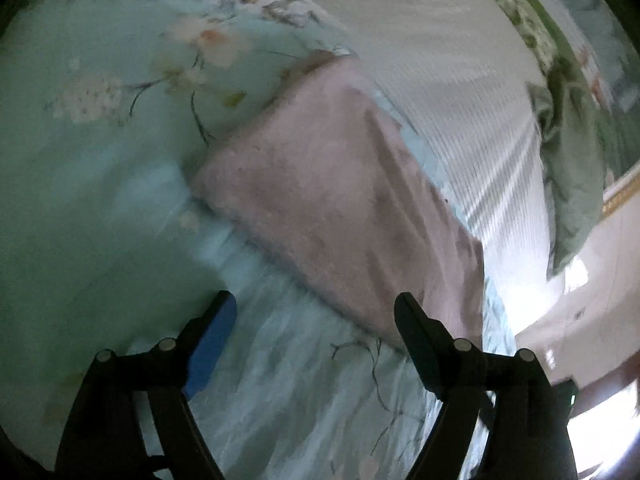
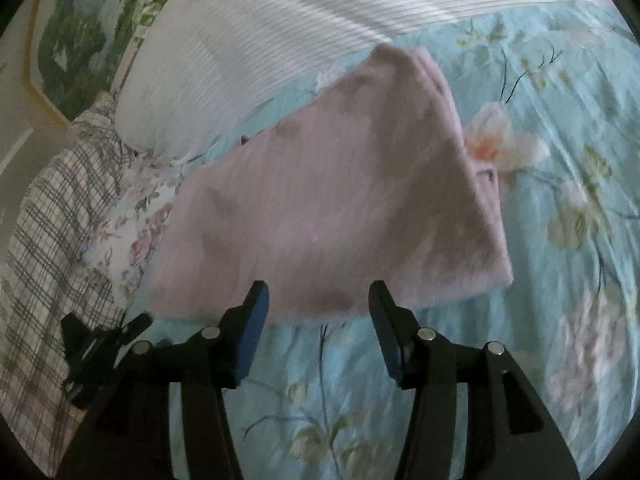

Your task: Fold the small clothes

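A folded pink garment lies flat on the bed's pale blue floral sheet, its long axis running diagonally in the right wrist view, from the broad near end at lower left up to a narrower end at upper right; its layered folded edge faces right. In the left wrist view the same pink garment slants the other way, from upper left down to lower right. A white ribbed blanket lies just beyond the garment, and a plaid cloth lies to the garment's left. The right gripper hovers at the garment's near edge, jaws apart and holding nothing. The left gripper hangs beside the garment's near corner, jaws spread wide and empty
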A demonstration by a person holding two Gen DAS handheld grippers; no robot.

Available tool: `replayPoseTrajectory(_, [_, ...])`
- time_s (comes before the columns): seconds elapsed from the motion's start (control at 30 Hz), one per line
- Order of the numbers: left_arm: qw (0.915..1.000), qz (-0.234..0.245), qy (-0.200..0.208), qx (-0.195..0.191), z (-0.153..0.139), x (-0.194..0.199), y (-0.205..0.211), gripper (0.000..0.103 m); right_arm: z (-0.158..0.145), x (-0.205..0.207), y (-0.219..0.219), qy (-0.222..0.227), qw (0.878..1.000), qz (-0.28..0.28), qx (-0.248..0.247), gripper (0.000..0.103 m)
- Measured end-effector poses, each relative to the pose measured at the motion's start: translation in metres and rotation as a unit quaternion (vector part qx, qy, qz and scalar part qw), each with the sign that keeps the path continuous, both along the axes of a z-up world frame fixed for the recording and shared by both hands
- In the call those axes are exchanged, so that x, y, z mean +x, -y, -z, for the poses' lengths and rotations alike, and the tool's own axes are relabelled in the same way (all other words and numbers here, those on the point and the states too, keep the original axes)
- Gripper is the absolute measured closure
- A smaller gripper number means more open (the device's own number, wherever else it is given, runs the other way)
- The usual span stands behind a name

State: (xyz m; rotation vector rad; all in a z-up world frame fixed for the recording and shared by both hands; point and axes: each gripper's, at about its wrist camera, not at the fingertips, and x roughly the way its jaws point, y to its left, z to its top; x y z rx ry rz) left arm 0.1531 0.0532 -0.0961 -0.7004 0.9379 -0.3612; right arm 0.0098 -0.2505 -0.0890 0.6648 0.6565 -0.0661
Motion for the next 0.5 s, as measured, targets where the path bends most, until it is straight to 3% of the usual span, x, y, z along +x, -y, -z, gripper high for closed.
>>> replayPoseTrajectory(0.27, [0.9984,-0.05,-0.001,-0.024,0.005,0.048,0.0,0.023,-0.012,-0.004,-0.002,0.012,1.0,-0.002,-0.009,0.05])
replayPoseTrajectory(0.37, [0.9981,-0.061,0.008,-0.01,0.003,0.064,-0.001,0.03,-0.014,-0.002,0.001,0.012,1.0,0.001,-0.009,0.05])
replayPoseTrajectory(0.5, [0.9983,-0.057,0.006,0.006,0.006,0.079,0.0,0.074,-0.016,0.005,0.008,0.012,1.0,-0.002,-0.011,0.05])
